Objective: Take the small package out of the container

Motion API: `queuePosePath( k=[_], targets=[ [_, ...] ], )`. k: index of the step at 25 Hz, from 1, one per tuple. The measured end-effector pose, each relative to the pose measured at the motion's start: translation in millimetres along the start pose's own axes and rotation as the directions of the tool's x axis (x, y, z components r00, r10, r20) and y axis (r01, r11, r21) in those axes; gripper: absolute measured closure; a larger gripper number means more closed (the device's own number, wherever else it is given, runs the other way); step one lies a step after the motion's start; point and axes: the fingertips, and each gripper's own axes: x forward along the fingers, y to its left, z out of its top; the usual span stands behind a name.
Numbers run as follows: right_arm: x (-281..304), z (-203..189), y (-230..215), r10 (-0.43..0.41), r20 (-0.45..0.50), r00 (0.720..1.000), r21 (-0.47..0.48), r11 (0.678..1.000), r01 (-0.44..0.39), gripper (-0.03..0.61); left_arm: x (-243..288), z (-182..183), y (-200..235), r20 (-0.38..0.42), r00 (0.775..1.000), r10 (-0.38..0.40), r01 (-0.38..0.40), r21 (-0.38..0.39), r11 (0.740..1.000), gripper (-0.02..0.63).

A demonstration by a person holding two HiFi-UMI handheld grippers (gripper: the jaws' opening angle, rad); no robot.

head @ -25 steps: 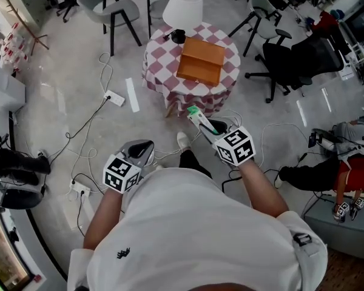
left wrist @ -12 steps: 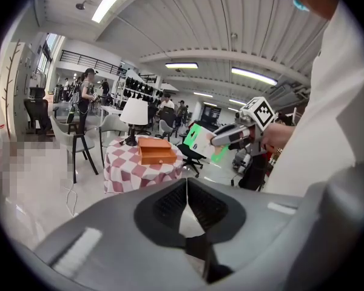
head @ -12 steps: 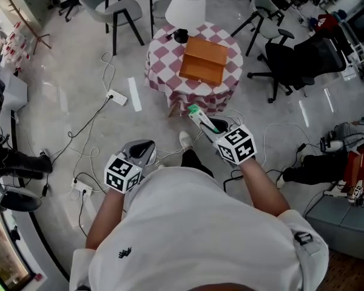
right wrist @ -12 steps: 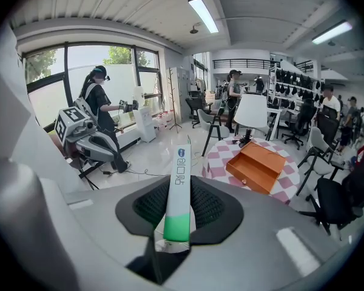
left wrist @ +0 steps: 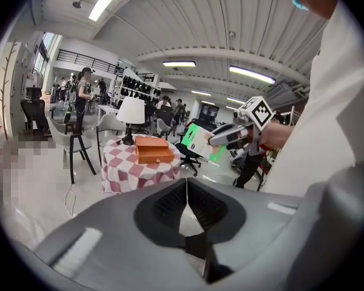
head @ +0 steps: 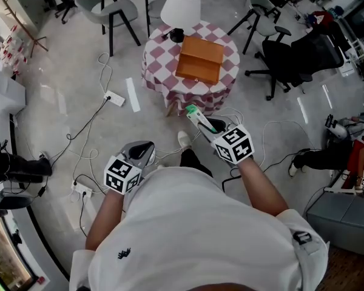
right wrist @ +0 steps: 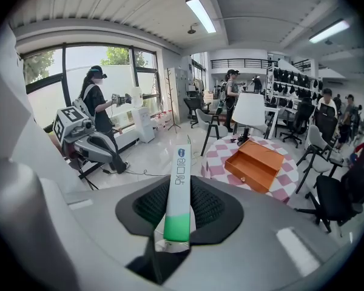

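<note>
A small, long white package with a green end sticks out from between the jaws of my right gripper, which is shut on it. In the head view the package points toward the table while the right gripper hangs over the floor, short of the table. The orange open container sits on the round checkered table; I see no contents in it from the right gripper view. My left gripper is shut with nothing in it, held low at the left.
A white lamp stands on the table behind the container. Cables and a power strip lie on the floor to the left. Office chairs stand to the right of the table, and other people are about the room.
Both grippers keep their pose, with the package still in the right one. Only the head view has shifted slightly.
</note>
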Motion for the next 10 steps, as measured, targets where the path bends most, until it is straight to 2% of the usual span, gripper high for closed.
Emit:
queuePosePath(
  k=[10],
  targets=[
    [3.3, -2.0, 1.1, 0.017, -0.005, 1.0, 0.0, 1.0, -0.017, 0.488, -0.6, -3.1, -0.9, -0.011, 1.0, 0.006, -0.006, -0.006, 1.0, 0.554]
  ],
)
